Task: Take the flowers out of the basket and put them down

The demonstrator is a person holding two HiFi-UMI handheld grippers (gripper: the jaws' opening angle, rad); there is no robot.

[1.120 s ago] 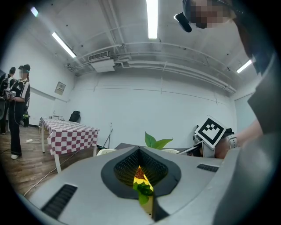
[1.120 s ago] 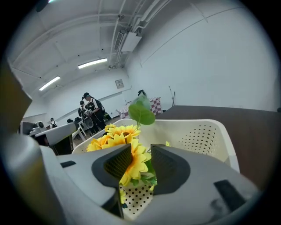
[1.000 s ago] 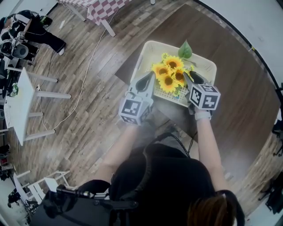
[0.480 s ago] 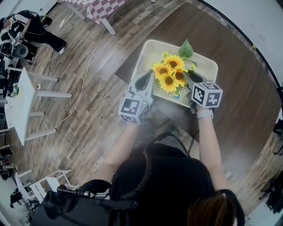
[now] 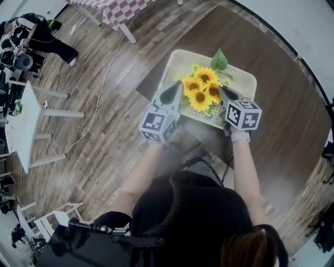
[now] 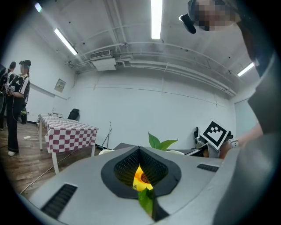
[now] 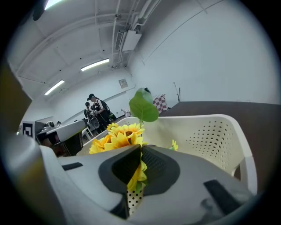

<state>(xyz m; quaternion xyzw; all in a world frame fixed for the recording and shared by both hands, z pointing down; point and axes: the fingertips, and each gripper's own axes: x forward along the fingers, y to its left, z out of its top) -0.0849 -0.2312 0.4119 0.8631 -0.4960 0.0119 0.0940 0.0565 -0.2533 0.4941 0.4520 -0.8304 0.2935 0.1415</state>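
Note:
A cream perforated basket [image 5: 241,78] stands on a dark brown table and holds a bunch of sunflowers [image 5: 201,91] with a big green leaf [image 5: 218,60]. My left gripper [image 5: 179,88] is at the bunch's left side. In the left gripper view, this gripper [image 6: 140,150] is shut on a green stem [image 6: 145,201] with a yellow flower head [image 6: 141,178] just beyond. My right gripper [image 5: 222,90] is at the bunch's right side. Its jaws have just been closing, and the right gripper [image 7: 141,147] now pinches a sunflower [image 7: 138,172] low among its petals, in front of the basket wall [image 7: 210,136].
The dark brown table [image 5: 284,109] runs on to the right of the basket. On the wooden floor stand a checkered-cloth table [image 5: 122,10] at the top and a white table [image 5: 23,125] at the left. A cable [image 5: 99,88] trails across the floor. People [image 5: 31,34] stand at the far left.
The right gripper's jaws have closed from wide apart onto the sunflowers. The left gripper has crept slightly up toward the bunch, still shut.

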